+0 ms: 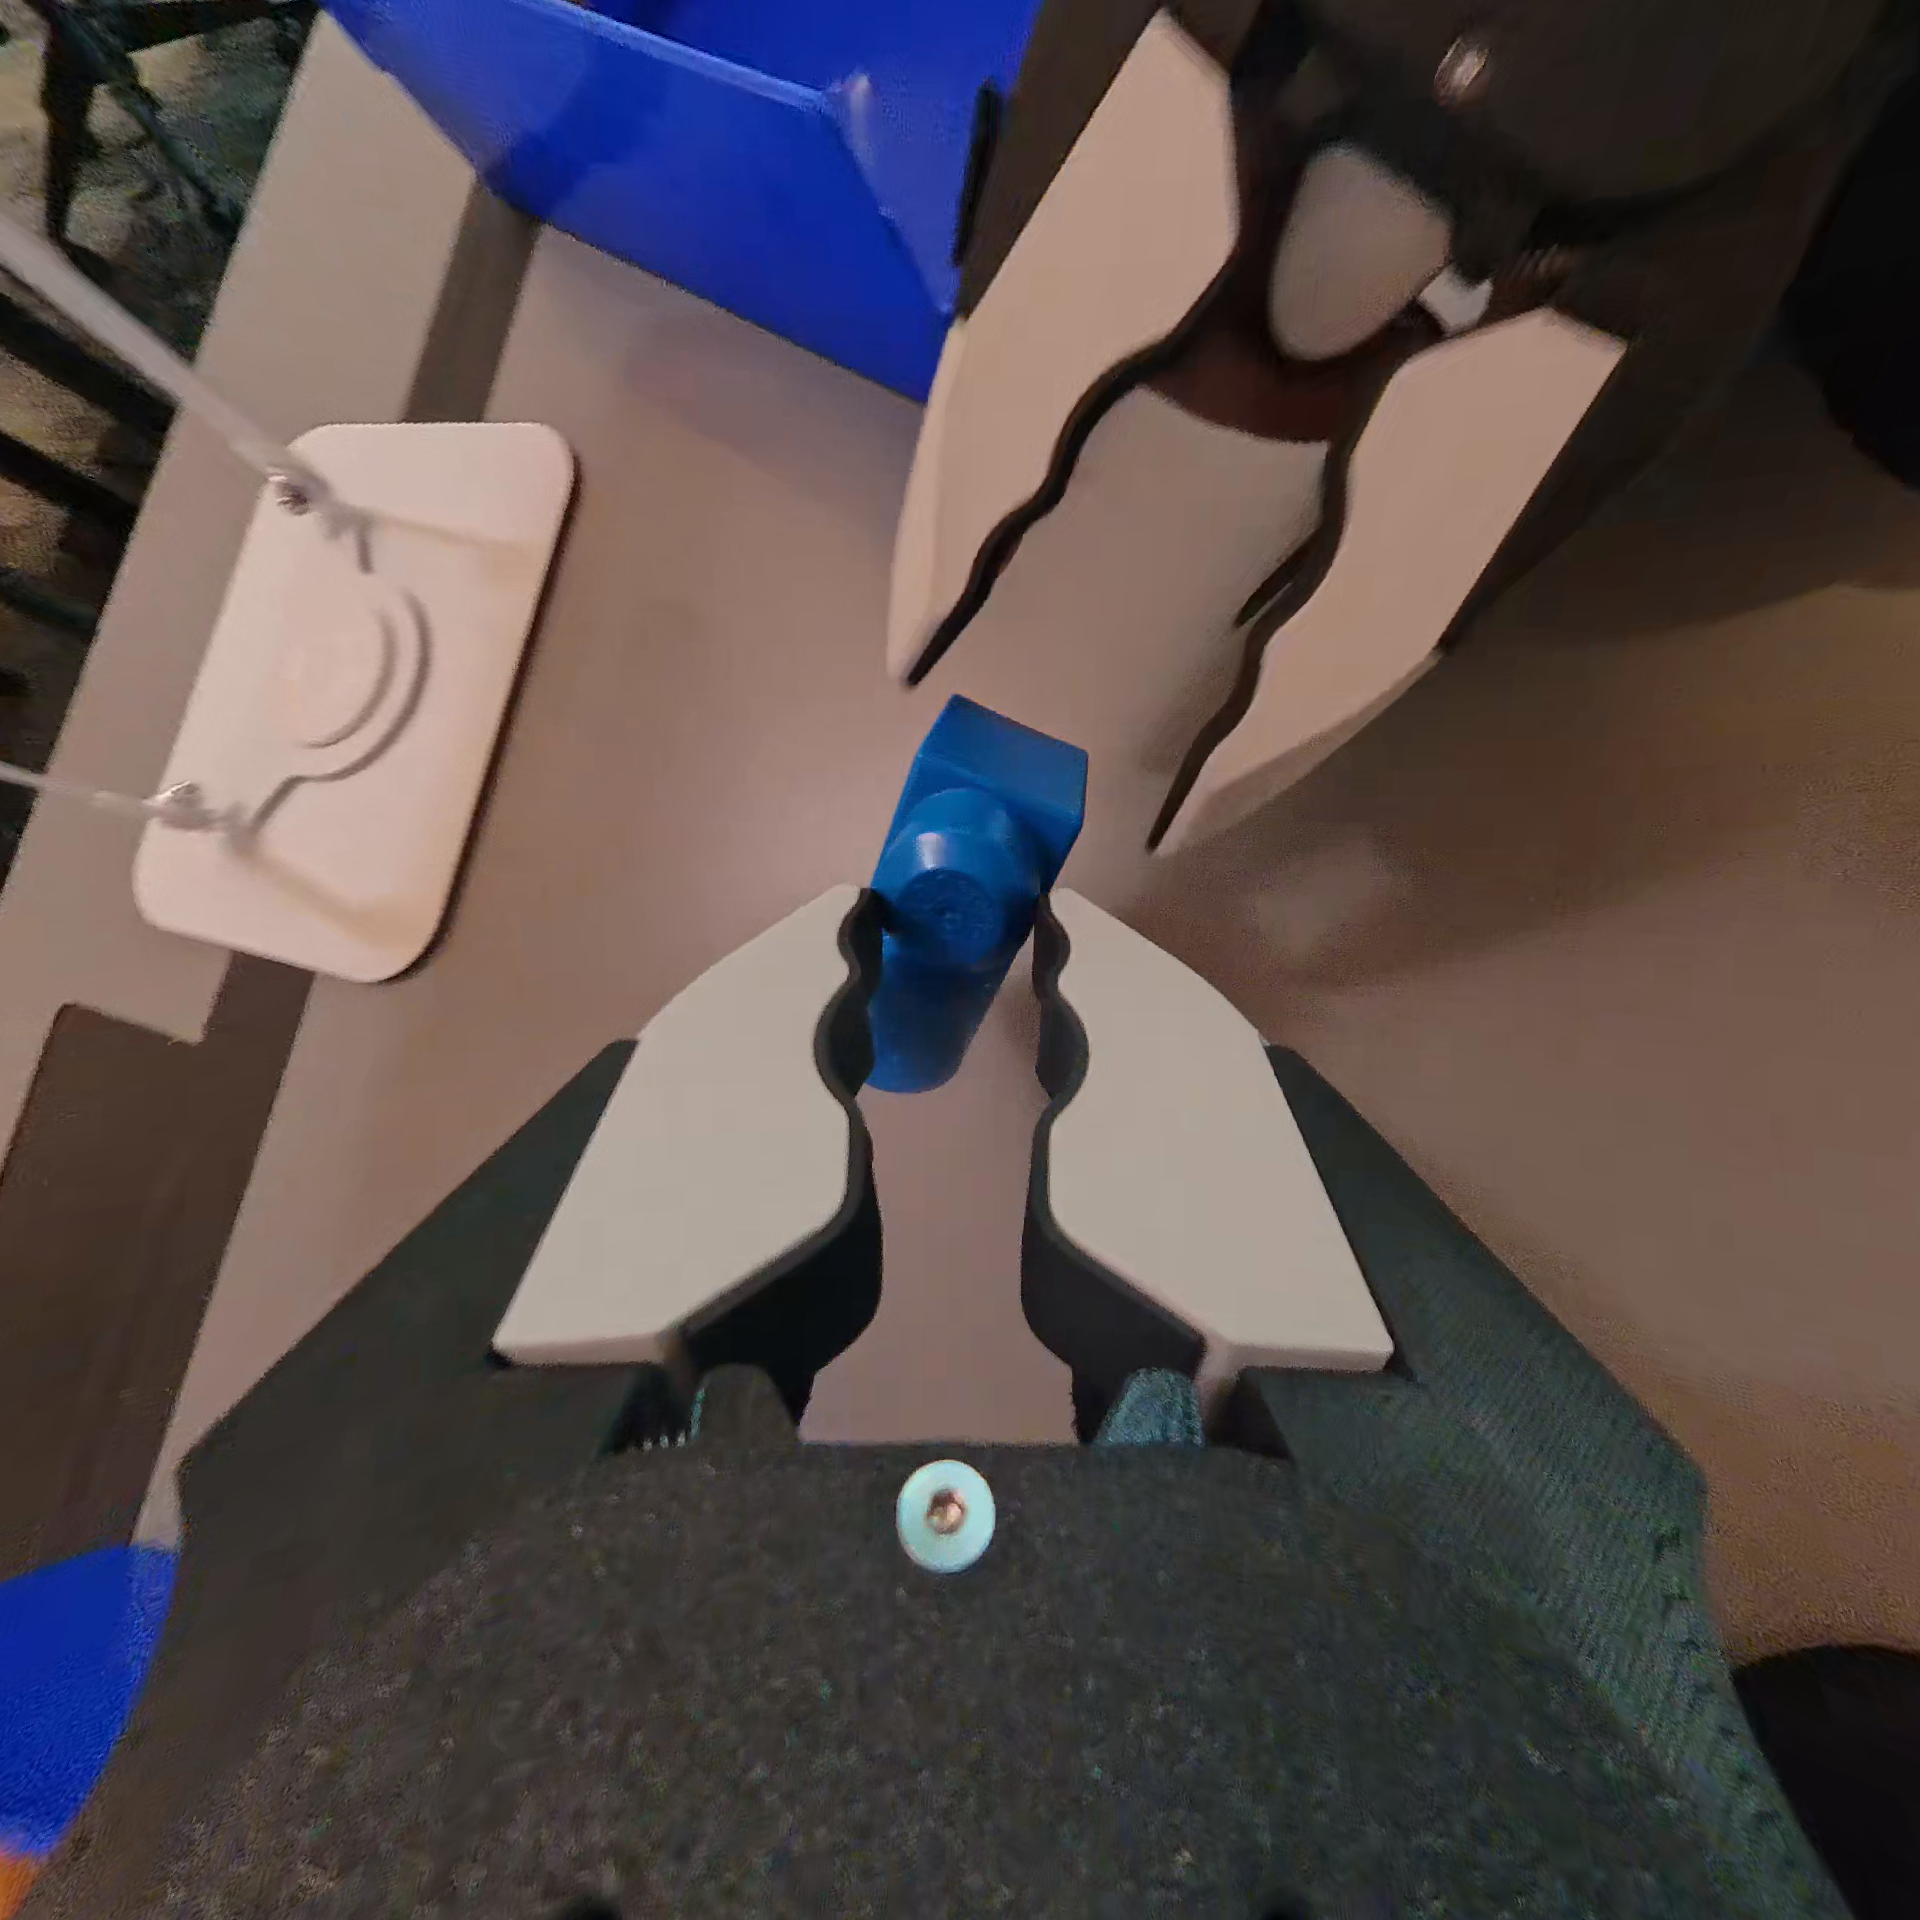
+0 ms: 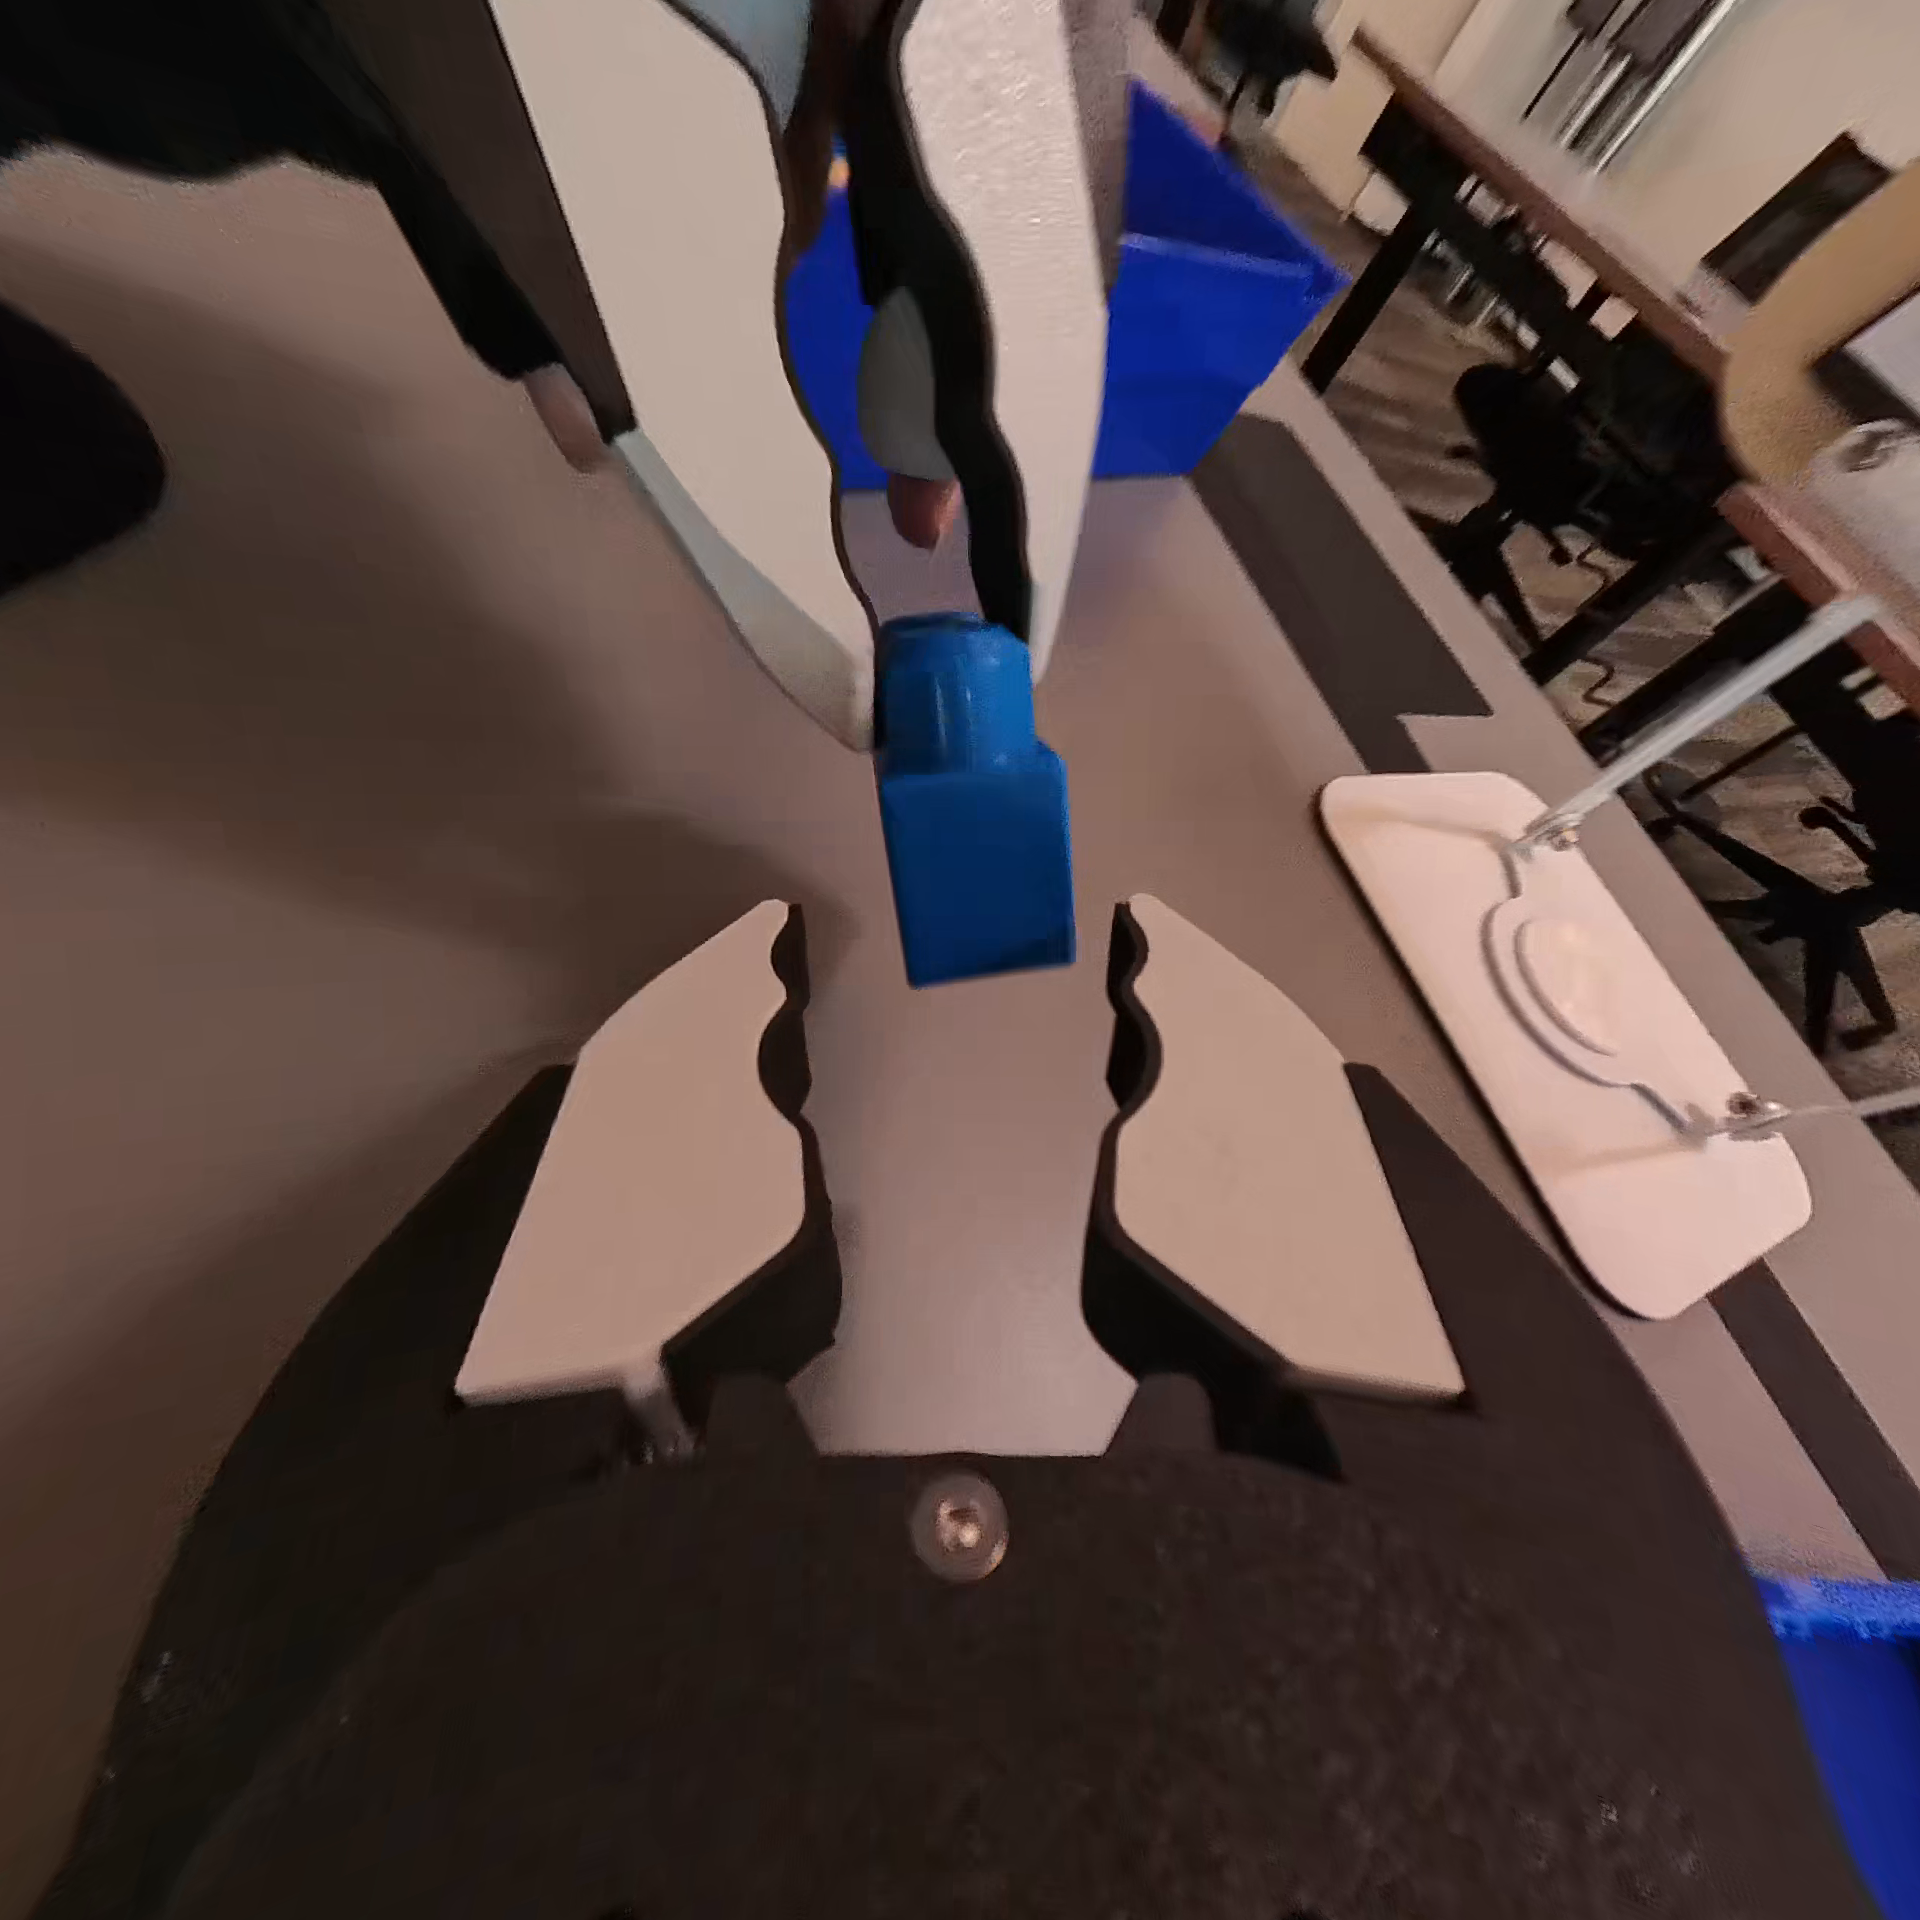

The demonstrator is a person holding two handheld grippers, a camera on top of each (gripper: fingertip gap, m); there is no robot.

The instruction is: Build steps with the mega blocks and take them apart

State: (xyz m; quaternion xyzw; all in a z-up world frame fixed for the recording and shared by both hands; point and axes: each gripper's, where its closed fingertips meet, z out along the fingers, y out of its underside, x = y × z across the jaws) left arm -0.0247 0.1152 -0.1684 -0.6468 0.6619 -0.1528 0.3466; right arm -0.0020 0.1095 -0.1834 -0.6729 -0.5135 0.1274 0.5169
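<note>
Between the left tongs' (image 1: 951, 925) tips a blue block (image 1: 971, 862) was pinched by its stud alone, hanging above the table (image 1: 1558, 1143). Right tongs (image 2: 951, 925) gaped empty just before it. Such shallow purchase could let it twist or drop during handover.

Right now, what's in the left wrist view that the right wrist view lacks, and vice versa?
Left only: the stud's round end face between the left gripper's fingers.
Right only: the block's square base hanging free, and tables and chairs behind.
Both: blue block held by the left gripper, open right gripper, blue bin, white plate, table.
</note>
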